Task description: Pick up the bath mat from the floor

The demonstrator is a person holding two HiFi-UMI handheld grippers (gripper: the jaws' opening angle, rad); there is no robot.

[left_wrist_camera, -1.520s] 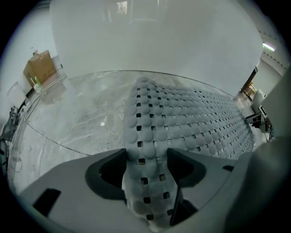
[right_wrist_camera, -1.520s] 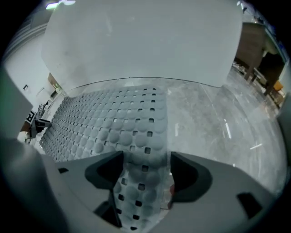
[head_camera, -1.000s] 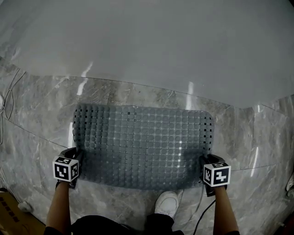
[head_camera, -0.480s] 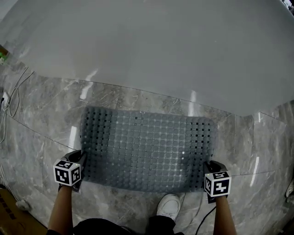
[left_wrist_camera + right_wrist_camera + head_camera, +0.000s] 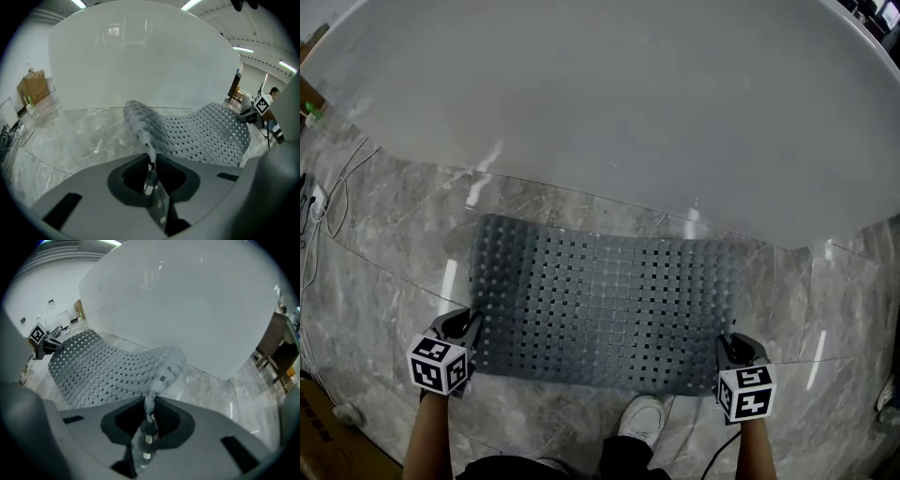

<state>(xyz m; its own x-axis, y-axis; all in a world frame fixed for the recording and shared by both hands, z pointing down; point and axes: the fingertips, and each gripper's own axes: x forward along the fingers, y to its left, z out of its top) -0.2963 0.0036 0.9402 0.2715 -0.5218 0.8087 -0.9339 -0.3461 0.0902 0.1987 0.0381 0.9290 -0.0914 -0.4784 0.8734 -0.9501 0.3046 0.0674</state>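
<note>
Left gripper view shows the left gripper pinched on 1 near corner of the bath mat. Its jaws have just been closing, and the mat's thin edge stands between them, pressed from both sides. The right gripper view gives the mirror of it: the right gripper, its jaws also just closing, nips the other near corner. Gripping 2 corners makes sense for a limp sheet. Held at 1 point it would fold and drag; held at both it hangs as a spread panel.

Outward from the jaws, the mat humps up beside each corner and sags between the 2 grippers, above the marble floor. In the head view its near edge is up at the grippers, while the far edge runs close to the foot of the curved white wall. Whether that far edge touches the floor I cannot tell for sure, though it looks likely. I judge the lift begun but not finished. The person's white shoe stands just behind the near edge, between the arms.
</note>
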